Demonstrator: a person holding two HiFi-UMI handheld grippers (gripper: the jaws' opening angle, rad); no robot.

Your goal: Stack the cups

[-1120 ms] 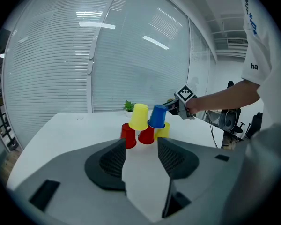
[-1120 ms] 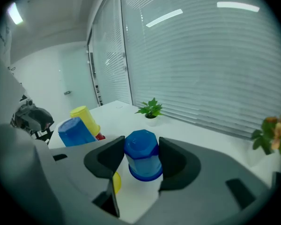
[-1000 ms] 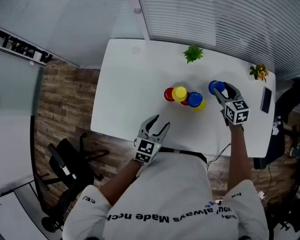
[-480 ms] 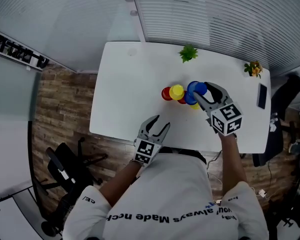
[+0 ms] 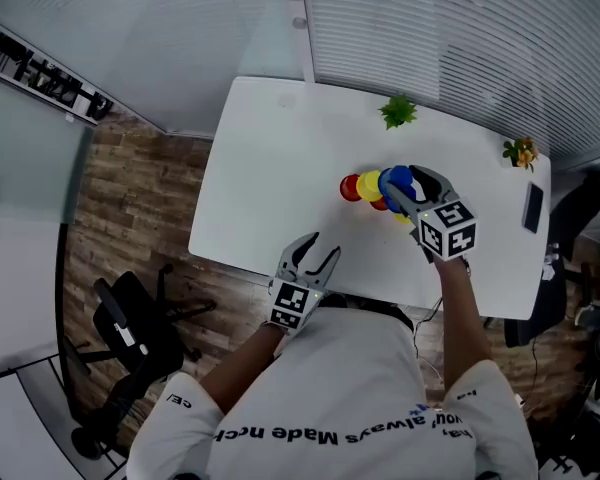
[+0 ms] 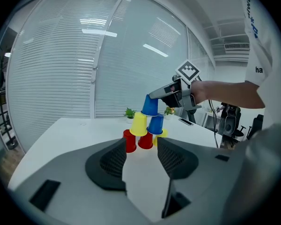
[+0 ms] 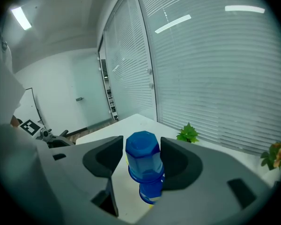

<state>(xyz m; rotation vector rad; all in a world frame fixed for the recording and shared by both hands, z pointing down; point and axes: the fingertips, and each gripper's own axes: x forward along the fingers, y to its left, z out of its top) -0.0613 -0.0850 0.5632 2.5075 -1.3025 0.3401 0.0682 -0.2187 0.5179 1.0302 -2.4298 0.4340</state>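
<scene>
Right gripper view: right gripper (image 7: 141, 149) just opening round blue cup (image 7: 144, 159), seemingly seating it atop 2 cups (image 6: 155, 124); left gripper (image 6: 141, 149) spread, empty.

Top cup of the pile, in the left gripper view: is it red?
No, the top cup is blue, and it sits above a yellow cup and another blue cup.

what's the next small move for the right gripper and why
Probably back the right gripper straight off: its jaws have just been opening, with the top blue cup between them, resting on the yellow cup and lower blue cup.
</scene>
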